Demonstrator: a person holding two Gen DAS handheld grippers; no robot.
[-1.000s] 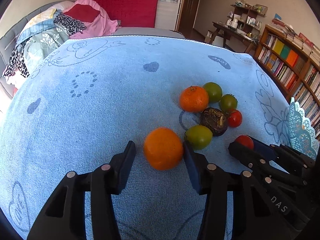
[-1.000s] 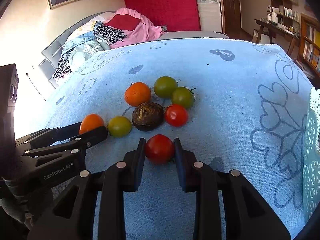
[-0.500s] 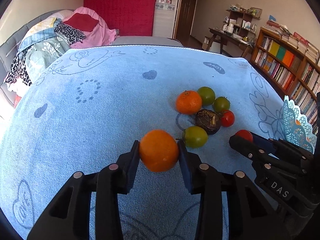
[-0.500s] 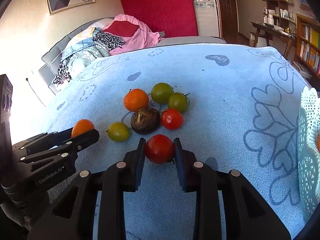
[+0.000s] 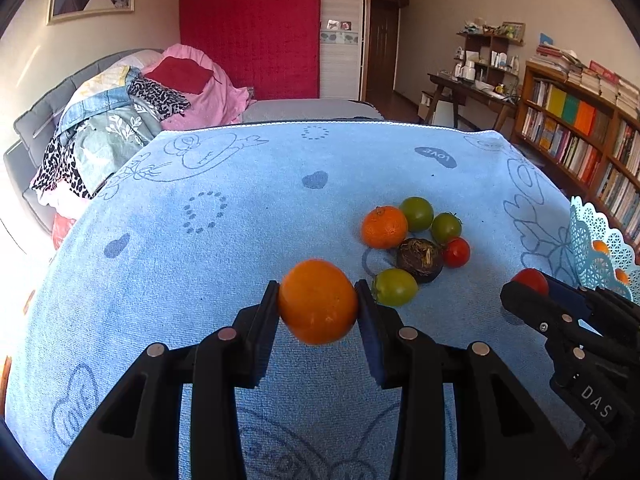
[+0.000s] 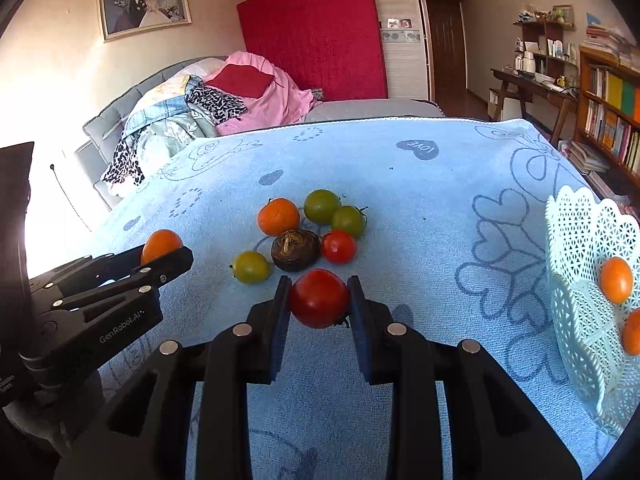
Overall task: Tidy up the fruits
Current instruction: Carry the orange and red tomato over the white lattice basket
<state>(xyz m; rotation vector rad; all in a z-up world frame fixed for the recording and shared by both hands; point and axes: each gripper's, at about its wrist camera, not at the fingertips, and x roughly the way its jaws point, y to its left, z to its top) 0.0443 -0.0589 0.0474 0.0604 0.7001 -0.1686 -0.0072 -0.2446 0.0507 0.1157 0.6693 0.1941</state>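
Now the left gripper (image 5: 317,303) clamps an orange (image 5: 318,301), just closed on it, near the fruit pile (image 5: 416,240) on the blue-clothed table (image 5: 200,248). Right gripper (image 6: 320,300) grips a red tomato (image 6: 319,298), between pile and white basket (image 6: 580,320).

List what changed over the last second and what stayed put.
The left gripper closed on the orange, which it only straddled before, and lifted it off the blue cloth. The right gripper kept its hold on the red tomato and raised it too. The fruit pile and basket stayed put.
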